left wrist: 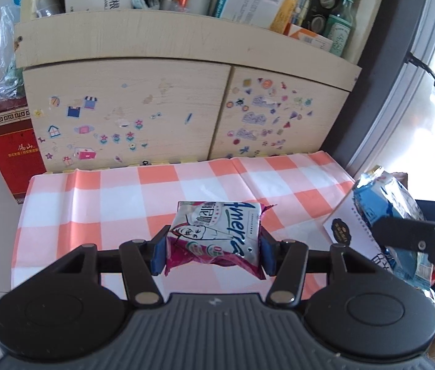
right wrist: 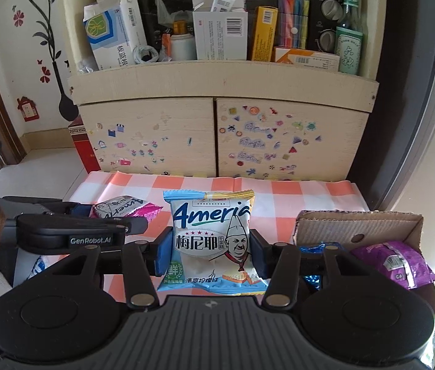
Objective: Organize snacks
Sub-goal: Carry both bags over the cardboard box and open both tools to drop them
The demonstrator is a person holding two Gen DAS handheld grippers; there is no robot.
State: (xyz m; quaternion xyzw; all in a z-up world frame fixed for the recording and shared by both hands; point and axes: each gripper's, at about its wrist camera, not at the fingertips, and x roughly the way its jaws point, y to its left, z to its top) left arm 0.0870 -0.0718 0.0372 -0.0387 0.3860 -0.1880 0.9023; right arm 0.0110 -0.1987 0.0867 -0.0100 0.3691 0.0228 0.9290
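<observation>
Left wrist view: red carton on the floor at 9 o'clock, beside the stickered cabinet that closes off the far edge of the bench. Cabinet top is crowded with boxes and a green bottle at 1 o'clock. The checked cloth ahead of the pads lies bare up to the cabinet doors.

Left claw: narrowed onto the pink snack packet, blue pads pressed against both side edges, packet lifted over the cloth, print upside down to the camera. At 3 o'clock the right claw carries the blue snack packet.

Right wrist view: left claw with the pink snack packet sits at 9 o'clock, near and slightly ahead. Right claw is closed partway on the blue snack packet, held upright, face to camera. At 3 o'clock, a cardboard box, open-topped, with a purple snack packet inside; something blue and shiny lies beside it, partly hidden by the claw linkage.
</observation>
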